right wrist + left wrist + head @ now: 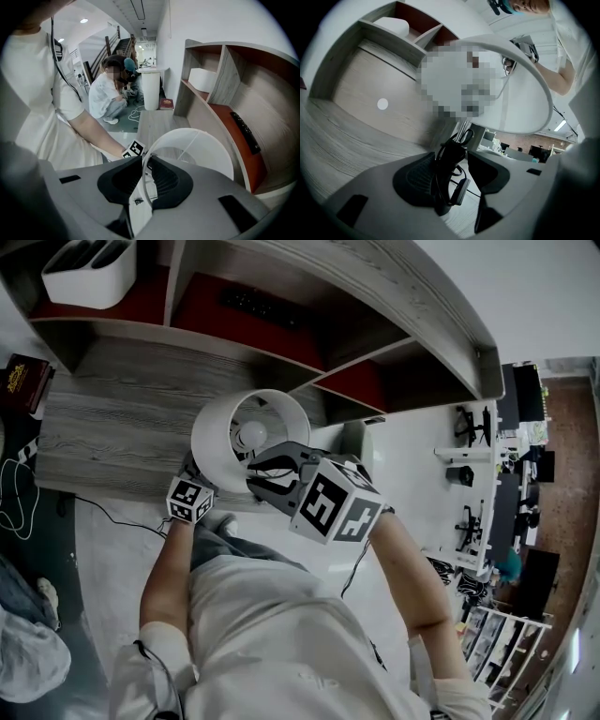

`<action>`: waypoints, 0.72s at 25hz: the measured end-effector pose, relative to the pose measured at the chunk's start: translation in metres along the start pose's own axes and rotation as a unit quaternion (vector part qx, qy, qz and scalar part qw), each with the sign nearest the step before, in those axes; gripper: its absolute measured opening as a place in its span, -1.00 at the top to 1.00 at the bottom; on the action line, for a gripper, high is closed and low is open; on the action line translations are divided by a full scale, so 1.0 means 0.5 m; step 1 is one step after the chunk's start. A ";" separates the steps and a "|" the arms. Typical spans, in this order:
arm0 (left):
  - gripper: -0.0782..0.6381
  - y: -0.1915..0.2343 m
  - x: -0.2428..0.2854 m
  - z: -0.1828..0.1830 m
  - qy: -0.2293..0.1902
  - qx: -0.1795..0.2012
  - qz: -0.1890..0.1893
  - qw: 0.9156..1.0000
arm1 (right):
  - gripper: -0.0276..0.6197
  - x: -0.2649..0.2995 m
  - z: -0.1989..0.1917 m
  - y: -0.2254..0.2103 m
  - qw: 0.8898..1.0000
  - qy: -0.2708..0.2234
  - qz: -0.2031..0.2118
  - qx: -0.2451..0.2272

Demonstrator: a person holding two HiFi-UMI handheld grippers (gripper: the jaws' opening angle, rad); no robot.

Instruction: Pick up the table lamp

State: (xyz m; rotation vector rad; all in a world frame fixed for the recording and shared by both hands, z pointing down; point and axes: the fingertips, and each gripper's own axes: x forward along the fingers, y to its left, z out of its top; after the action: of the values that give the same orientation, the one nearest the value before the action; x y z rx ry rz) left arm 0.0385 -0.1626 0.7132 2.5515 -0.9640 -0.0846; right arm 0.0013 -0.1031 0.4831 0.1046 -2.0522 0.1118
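Observation:
The table lamp has a white drum shade [217, 432] with a bulb [251, 435] inside, and it stands near the front edge of the grey wooden desk [112, 418]. My right gripper [143, 180] points down onto the shade's near rim [187, 133], and its pads are shut on that thin rim. Low beside the lamp, my left gripper [452, 176] reaches level under the shade [520, 108]. The black lamp stem [449, 161], with its cable and inline switch, lies between its jaws against the left pad. A gap shows at the right pad, so this gripper is open.
A shelf unit with red-backed compartments [244, 324] rises behind the desk. It holds a white box [89, 273] and a black remote [258, 304]. A book [26, 379] lies at the desk's left end, and a cable [14, 502] trails on the floor. People crouch by a white bin [151, 89].

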 end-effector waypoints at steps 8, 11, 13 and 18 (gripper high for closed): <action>0.15 0.012 0.013 -0.014 0.020 0.011 0.001 1.000 | 0.62 0.000 0.002 -0.002 1.000 -0.001 -0.002 0.006; 0.16 0.013 0.013 -0.014 0.021 0.012 0.001 1.000 | 0.61 -0.001 0.002 -0.002 1.000 -0.002 -0.001 0.008; 0.19 0.011 0.012 -0.013 0.023 0.014 -0.001 1.000 | 0.63 0.000 0.001 0.002 1.000 0.001 0.004 0.003; 0.28 0.003 0.015 -0.002 0.029 0.020 -0.005 0.999 | 0.72 0.002 0.004 -0.002 1.000 0.002 0.007 0.005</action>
State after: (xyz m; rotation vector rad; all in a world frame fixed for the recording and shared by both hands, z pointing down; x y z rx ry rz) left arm 0.0435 -0.1684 0.7153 2.5812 -0.9390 0.0070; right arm -0.0010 -0.1043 0.4833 0.0970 -2.0484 0.1316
